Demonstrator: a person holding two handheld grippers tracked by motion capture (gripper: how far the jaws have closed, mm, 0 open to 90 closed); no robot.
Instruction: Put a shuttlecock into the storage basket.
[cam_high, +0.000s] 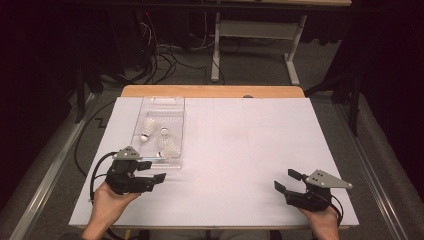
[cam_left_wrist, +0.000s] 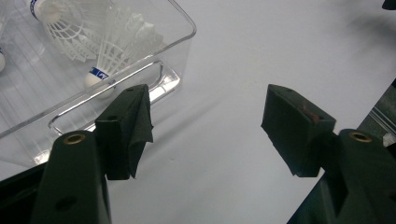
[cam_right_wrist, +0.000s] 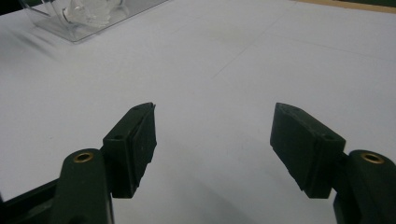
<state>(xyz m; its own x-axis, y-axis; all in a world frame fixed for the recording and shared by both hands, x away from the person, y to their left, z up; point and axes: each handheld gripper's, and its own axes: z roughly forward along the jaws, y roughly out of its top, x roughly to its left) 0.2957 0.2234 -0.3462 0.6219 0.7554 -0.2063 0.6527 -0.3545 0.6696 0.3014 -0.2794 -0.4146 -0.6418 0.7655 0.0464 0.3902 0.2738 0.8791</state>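
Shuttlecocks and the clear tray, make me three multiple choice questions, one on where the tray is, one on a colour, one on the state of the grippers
1. Where does the tray lie on the table?
A. far left part
B. near right corner
C. centre

2. What colour are the feathers of the shuttlecocks?
A. yellow
B. white
C. red

3. How do the jaws of the left gripper and the right gripper stand?
A. both shut
B. left shut on a shuttlecock
C. both open, nothing between them

Answers: 1 A, the high view shows the tray at the far left. 2 B, the left gripper view shows white feathers. 3 C, bare table shows between each pair of jaws.
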